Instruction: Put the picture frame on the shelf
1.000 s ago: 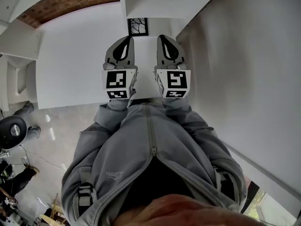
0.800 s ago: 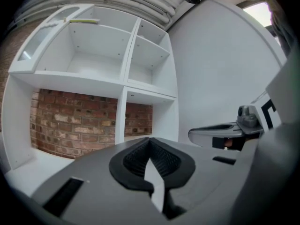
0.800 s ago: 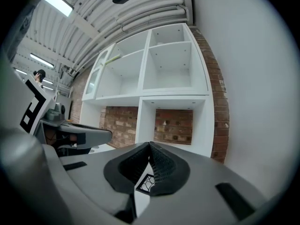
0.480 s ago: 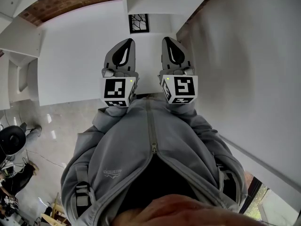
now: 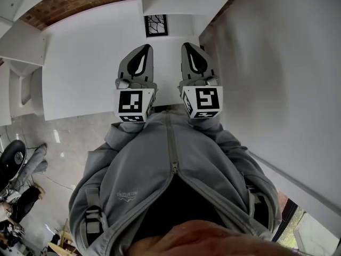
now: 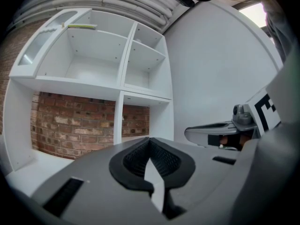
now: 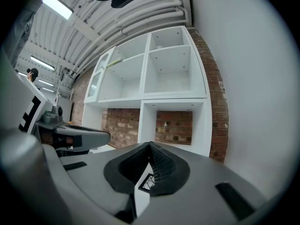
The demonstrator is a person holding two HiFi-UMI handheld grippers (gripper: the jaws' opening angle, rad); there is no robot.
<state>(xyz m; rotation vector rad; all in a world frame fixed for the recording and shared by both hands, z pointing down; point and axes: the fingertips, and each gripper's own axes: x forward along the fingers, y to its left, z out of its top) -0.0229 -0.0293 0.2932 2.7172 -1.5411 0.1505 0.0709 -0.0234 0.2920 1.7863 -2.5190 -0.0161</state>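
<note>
2 grippers level at my chest, and the job, as I judge it, turns on a thin, flat target. Any lift of the frame would need jaws opened before the approach, brought in low over 1 edge, then closed gently so it does not skid on the smooth board. My left gripper (image 5: 144, 48) and right gripper (image 5: 187, 46) are each pinched tip to tip, holding nothing and touching nothing, side by side but apart. Ahead of them, well clear, the small black-rimmed picture frame with a white branching pattern (image 5: 156, 25) lies flat on the white counter (image 5: 85, 63). It sits at the foot of the white open-cubby shelf unit (image 7: 140, 100), by its upright. Whether that board counts as the shelf, I cannot tell: the scene fits a frame waiting to go up, or 1 already set down.
</note>
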